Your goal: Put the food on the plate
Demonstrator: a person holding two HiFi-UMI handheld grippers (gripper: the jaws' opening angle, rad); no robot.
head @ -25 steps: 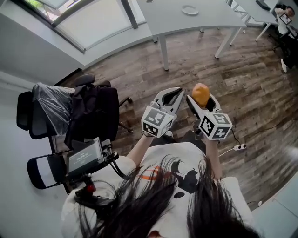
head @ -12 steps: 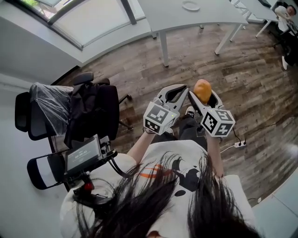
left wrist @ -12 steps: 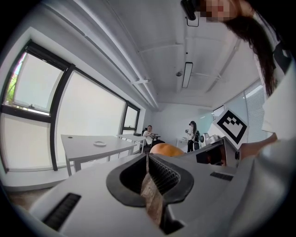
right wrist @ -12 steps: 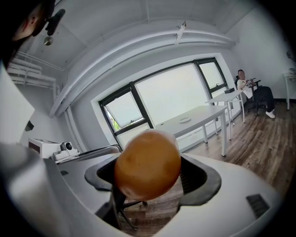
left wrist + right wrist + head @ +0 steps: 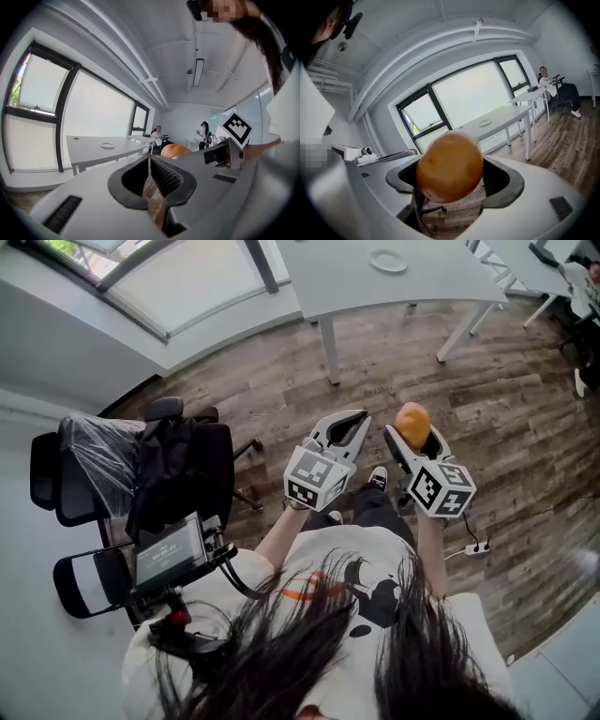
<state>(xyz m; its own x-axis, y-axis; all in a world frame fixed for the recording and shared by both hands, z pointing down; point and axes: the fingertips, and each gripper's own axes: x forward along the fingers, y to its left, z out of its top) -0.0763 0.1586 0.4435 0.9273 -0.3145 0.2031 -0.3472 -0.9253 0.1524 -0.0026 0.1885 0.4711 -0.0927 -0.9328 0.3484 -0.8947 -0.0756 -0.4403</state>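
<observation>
Forearms reach forward from the person's chest, side by side at about the same height, each hand holding a tool out over the floor. The left gripper (image 5: pixel 349 420) has its jaws pressed together along a thin seam with nothing between them, as the left gripper view shows (image 5: pixel 151 174). The right gripper (image 5: pixel 414 439) is just beside it, apart from it, and its jaws clamp on a round orange-brown food (image 5: pixel 412 420). In the right gripper view that food (image 5: pixel 449 166) fills the gap between the jaws and sticks out past their tips.

Below both tools lies a dark wood-plank floor (image 5: pixel 525 409). A black office chair (image 5: pixel 183 470) with dark cloth draped over it stands to the person's left. Large windows (image 5: pixel 178 277) line the wall ahead. A long white table (image 5: pixel 337 282) stands in front of them, well apart from the person, and a small white plate (image 5: pixel 387 261) rests on its top. The food is up in the air in the right gripper, far from the plate.
</observation>
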